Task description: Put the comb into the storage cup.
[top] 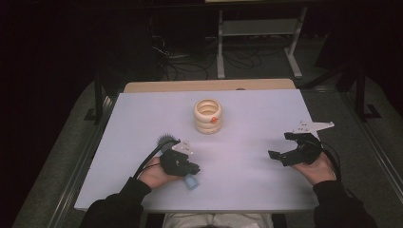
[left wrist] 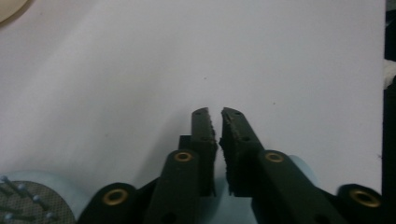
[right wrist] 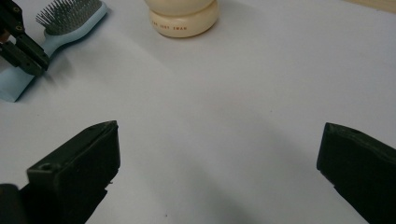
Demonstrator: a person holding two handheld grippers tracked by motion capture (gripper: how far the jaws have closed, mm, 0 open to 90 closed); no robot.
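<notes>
A light-blue hairbrush [top: 191, 182] with dark bristles lies on the white board at the near left. My left gripper [top: 192, 167] sits low over its handle. In the left gripper view the jaws [left wrist: 219, 121] stand shut, a hair's gap between the pads and nothing in it. The brush [left wrist: 28, 198] shows beneath and behind them. From the right gripper view the brush [right wrist: 70, 21] lies flat under the left gripper [right wrist: 25, 51]. My right gripper [top: 280, 145] rests at the near right. Its jaws [right wrist: 219, 140] stand wide open and empty.
A cream ringed holder [top: 207, 115] with an orange spot stands upright at the middle back of the board [top: 247, 190]. A wooden table edge [top: 209, 85] shows behind it. Cables and a metal stand [top: 256, 28] are on the dark floor beyond.
</notes>
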